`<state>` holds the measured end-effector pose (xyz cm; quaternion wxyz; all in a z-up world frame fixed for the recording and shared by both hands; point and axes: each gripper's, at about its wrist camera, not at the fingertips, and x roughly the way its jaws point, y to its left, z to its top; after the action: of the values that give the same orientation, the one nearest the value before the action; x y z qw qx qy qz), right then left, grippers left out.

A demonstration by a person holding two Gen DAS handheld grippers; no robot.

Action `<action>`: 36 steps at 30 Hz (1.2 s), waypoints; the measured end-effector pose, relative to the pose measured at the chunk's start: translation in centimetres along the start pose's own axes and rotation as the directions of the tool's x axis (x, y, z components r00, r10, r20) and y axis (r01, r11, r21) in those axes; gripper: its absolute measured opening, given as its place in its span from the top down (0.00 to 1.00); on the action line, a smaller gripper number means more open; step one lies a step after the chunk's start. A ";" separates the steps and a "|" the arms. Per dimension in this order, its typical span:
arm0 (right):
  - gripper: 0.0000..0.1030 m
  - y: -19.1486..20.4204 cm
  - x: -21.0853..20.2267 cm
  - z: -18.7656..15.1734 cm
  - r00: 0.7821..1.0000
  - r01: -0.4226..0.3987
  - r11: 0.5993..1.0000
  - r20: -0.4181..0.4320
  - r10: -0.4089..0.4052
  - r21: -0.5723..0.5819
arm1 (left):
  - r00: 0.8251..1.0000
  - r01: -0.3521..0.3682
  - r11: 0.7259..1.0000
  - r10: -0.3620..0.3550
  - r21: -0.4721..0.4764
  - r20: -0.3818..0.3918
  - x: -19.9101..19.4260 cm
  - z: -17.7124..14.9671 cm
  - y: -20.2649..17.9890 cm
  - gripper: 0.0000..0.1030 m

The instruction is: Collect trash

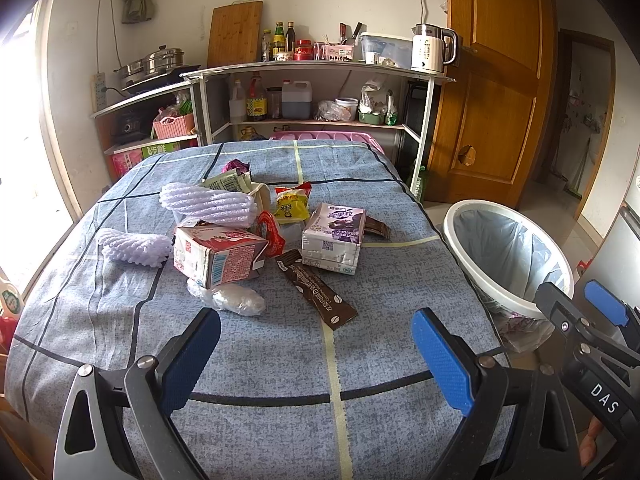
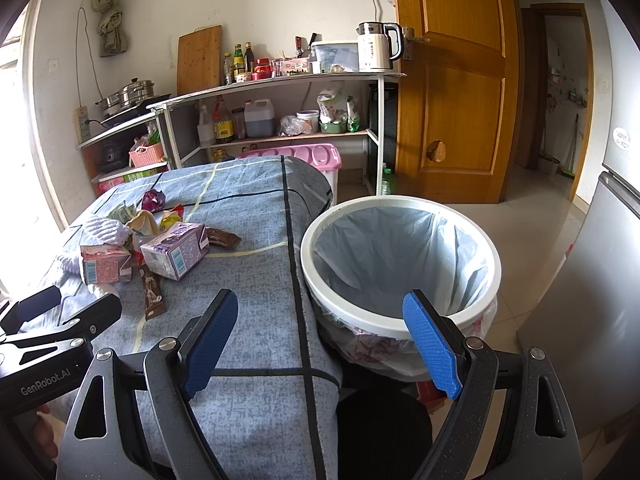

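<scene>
Blue-grey checked cloth over the table [image 1: 280, 360], strewn with trash ahead of the left tool [image 1: 316, 344]. Left tool: spread wide, pinching nothing, low above the near cloth. Just beyond its fingertips, a crumpled clear plastic wrap [image 1: 236, 300] and a long brown coffee sachet [image 1: 316, 290]. Farther ahead, a red milk carton [image 1: 218, 256] on its side and a purple milk carton [image 1: 334, 238], with a yellow snack wrapper [image 1: 292, 202] and white foam fruit nets [image 1: 208, 200] behind them. Right tool [image 2: 320, 336]: likewise spread, gripping nothing, over the table's right edge. White trash bin [image 2: 400, 332] with a pale blue liner directly ahead of its right finger, close against the table's side, nothing visible inside. Same trash pile ahead and to the left of the right tool.
</scene>
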<state>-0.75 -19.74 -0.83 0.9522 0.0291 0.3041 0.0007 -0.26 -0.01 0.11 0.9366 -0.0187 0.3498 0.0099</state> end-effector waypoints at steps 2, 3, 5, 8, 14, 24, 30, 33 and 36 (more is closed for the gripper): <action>0.17 0.0 0.0 0.0 1.000 0.000 1.000 0.000 0.000 0.000 | 1.000 0.000 1.000 0.000 0.001 0.001 -0.1 0.0 0.0 0.05; 0.17 0.0 0.0 0.0 1.000 0.000 1.000 0.000 0.000 0.001 | 1.000 0.000 1.000 0.000 0.000 0.002 -0.1 0.0 0.1 0.05; 0.17 0.0 0.0 0.0 1.000 0.001 1.000 0.000 -0.001 0.000 | 1.000 0.000 1.000 0.000 0.000 0.002 -0.1 0.0 0.1 0.05; 0.17 0.0 0.0 0.0 1.000 -0.001 1.000 0.000 0.001 -0.001 | 1.000 0.000 1.000 0.000 0.000 0.002 -0.1 0.0 0.1 0.05; 0.17 0.0 -0.1 0.0 1.000 0.000 1.000 0.002 0.000 -0.001 | 1.000 0.001 1.000 -0.001 0.001 0.003 -0.2 0.0 0.1 0.05; 0.17 0.1 0.0 0.0 1.000 -0.005 1.000 0.000 0.005 -0.003 | 1.000 0.000 1.000 0.000 0.002 0.000 -0.2 0.1 0.3 0.05; 0.17 0.8 0.9 0.2 0.998 -0.057 0.998 -0.010 0.057 -0.018 | 1.000 -0.005 1.000 0.005 -0.021 0.002 -0.1 0.3 2.6 0.05; 0.17 1.8 1.8 0.6 0.992 -0.123 0.991 -0.009 0.123 -0.046 | 1.000 -0.014 0.998 0.013 -0.059 -0.007 0.3 0.5 5.2 0.05; 0.17 3.2 2.8 1.0 0.982 -0.190 0.979 -0.031 0.188 -0.075 | 0.999 -0.036 0.992 0.035 -0.120 -0.009 0.5 0.8 8.4 0.05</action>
<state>2.19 -16.58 -1.45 0.9444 0.0210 0.3112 0.1036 0.32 8.39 0.14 0.9322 -0.0687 0.3523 0.0474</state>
